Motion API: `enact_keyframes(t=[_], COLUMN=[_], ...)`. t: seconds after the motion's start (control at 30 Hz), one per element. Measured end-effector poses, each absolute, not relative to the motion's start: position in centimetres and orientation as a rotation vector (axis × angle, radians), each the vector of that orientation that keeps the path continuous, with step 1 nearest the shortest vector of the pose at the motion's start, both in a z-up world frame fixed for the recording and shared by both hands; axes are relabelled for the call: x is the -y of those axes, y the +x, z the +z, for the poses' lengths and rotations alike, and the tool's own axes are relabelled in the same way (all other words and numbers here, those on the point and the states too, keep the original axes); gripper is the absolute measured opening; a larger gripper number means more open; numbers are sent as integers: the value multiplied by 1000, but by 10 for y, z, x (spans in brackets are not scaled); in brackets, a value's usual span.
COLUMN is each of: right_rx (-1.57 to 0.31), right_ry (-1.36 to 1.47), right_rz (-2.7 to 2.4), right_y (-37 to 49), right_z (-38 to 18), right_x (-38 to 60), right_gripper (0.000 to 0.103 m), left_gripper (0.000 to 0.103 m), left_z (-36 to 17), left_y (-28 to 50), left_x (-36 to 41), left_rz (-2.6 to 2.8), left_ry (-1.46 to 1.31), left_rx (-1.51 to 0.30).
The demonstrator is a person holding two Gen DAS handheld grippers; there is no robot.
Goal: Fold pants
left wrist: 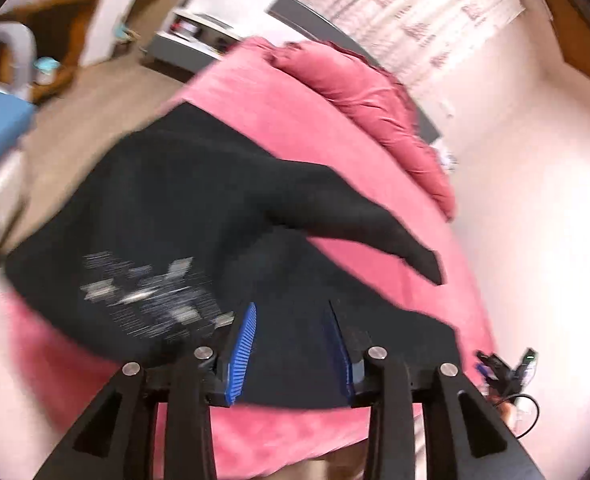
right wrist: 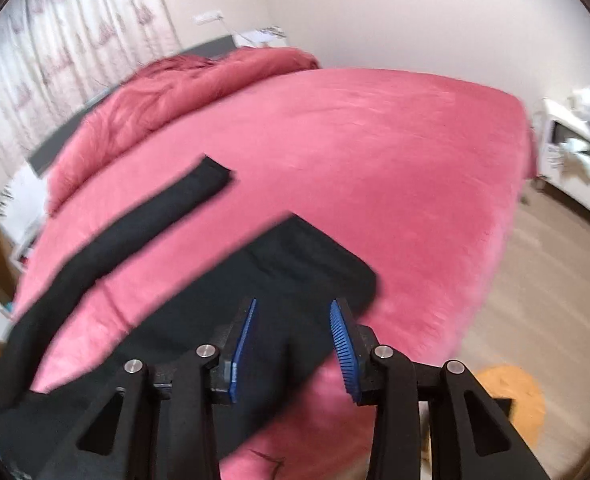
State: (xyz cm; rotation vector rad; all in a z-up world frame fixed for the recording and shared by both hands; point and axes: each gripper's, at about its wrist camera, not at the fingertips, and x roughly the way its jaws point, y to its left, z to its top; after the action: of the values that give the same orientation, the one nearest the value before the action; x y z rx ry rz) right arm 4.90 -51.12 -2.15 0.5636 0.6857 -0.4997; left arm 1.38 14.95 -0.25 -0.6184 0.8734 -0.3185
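We are holding both the left gripper [left wrist: 291,354] and right gripper [right wrist: 295,350] apart and empty above the black soft-fabric pants [right wrist: 295,264], seemingly released to lie flat on the pink plush bedspread [right wrist: 375,140].

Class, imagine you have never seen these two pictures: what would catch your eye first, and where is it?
The black pants sprawl across the near part of a bed, dark against its bright pink bedspread, with one leg stretched out apart from the rest. A crumpled pink duvet is heaped at the bed's far end. In the foreground the left gripper and right gripper stand open above the cloth.
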Motion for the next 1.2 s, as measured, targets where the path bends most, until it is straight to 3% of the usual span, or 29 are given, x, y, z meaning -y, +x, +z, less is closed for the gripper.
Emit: enact_keyframes(t=[0.33,0.43,0.77,0.83,0.97,1.03,1.2], right_rx=[-786,-793,-784,-767,-765,-753,-679], right_ry=[697,753,879,897,938,957,897], right_rz=[-327,-317,-361,-376,-407,-407,-394], right_y=[173,211,297,306,321,320,293], right_z=[-50,-63,-89,-92,-100,-97,-59], right_x=[519,522,559,565,573,575,572], right_gripper=[45,53,52,45,13,11,10], left_gripper=[36,37,37,36,29,17,13], left_z=[-47,-64,-110,-116,-124,-125,-115], left_y=[147,168,223,232,238,240,240], left_x=[-70,-58,-39,-40,-45,-47,-44], left_rz=[-374,-367,-280,-281,-275,-274,-302], left_ry=[-691,-772,-910,-945,-1044,-1053,-1030], left_rx=[-997,-1010,-1033,-1033,-1026,-1050,-1065])
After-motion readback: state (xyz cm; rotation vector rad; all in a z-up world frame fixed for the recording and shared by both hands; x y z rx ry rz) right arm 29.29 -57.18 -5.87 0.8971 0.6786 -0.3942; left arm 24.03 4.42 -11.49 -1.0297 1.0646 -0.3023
